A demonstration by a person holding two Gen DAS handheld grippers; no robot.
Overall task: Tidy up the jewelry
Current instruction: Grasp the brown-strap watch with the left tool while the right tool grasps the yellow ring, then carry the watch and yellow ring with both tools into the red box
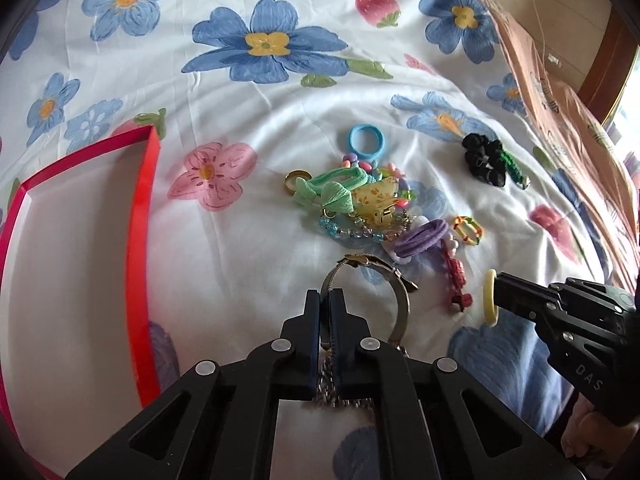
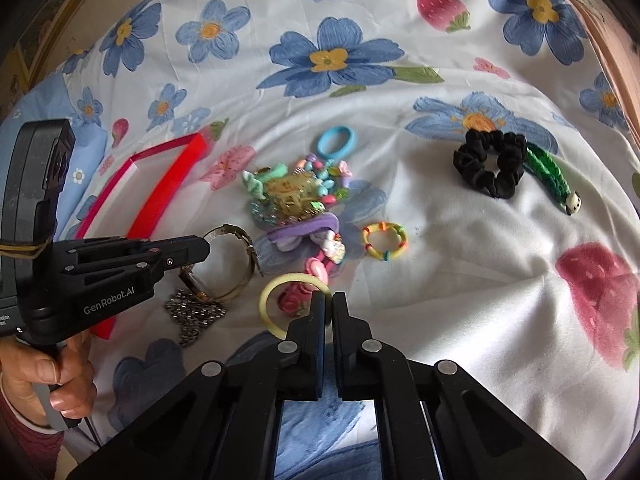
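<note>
Jaws of the left gripper [image 1: 325,300] are clamped on the silver metal watch band [image 1: 400,300]; the red-rimmed tray [image 1: 144,240] lies leftward. The right gripper [image 2: 329,303] is pinched on the pale yellow hair ring [image 2: 272,300].

L gripper [image 1: 325,300] clamped on silver watch band [image 1: 400,300]; R gripper [image 1: 498,292] pinching yellow ring [image 1: 489,298]; red box [image 1: 140,240] at left; mixed jewelry pile [image 1: 360,204] centre; black scrunchie [image 1: 486,160] beyond, on floral sheet [image 1: 240,120].
</note>
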